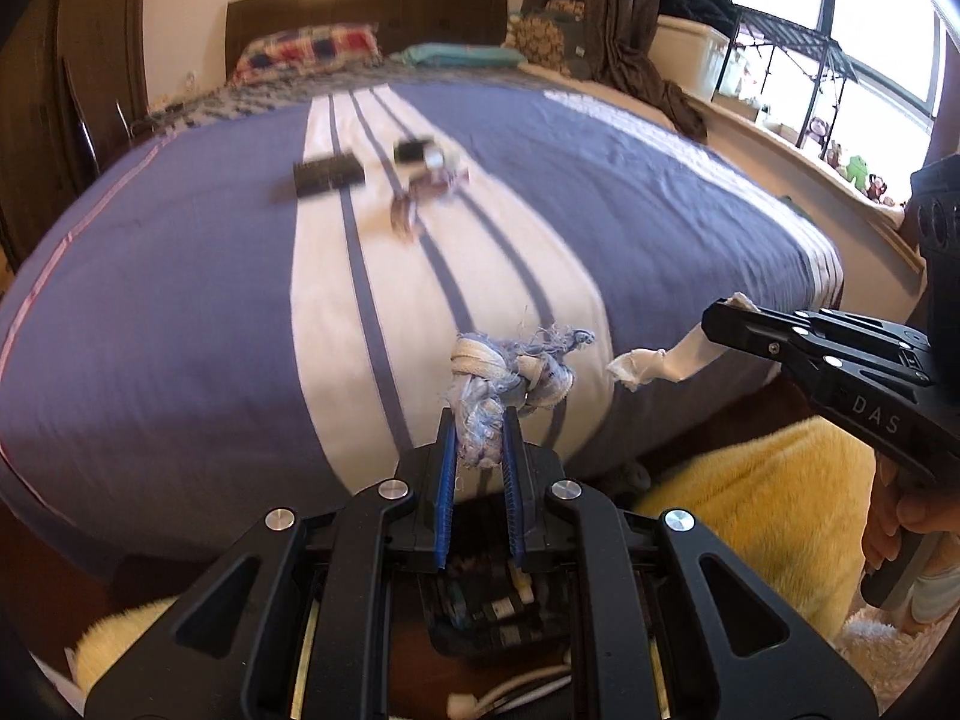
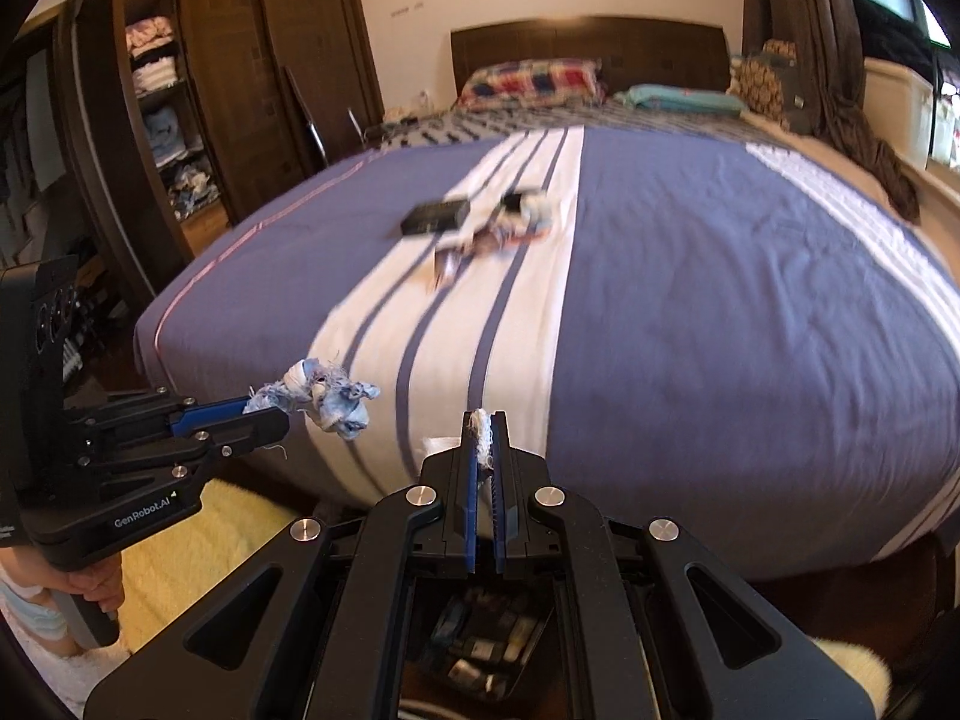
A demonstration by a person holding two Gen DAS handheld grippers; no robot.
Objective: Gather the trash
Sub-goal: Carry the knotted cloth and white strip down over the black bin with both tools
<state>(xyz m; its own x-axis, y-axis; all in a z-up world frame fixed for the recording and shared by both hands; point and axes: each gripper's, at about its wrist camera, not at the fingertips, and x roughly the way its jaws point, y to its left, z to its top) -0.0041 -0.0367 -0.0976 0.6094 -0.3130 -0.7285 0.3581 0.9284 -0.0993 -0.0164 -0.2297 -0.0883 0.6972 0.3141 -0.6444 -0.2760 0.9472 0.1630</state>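
My left gripper (image 1: 478, 420) is shut on a frayed blue-and-white knotted rag (image 1: 510, 369) and holds it above the bed's foot edge; it also shows in the right wrist view (image 2: 333, 399). My right gripper (image 2: 481, 420) is shut on a white cloth strip (image 2: 480, 435); in the left wrist view the strip (image 1: 654, 363) hangs from that gripper (image 1: 729, 315) at the right. More scraps (image 1: 423, 183) and a black box (image 1: 328, 173) lie mid-bed, blurred.
The bed has a purple cover (image 1: 150, 300) with a white striped band. A dark bin with items (image 2: 480, 642) sits below the grippers on the floor. A yellow fluffy rug (image 1: 750, 510) lies beside it. A wardrobe (image 2: 180, 90) stands left.
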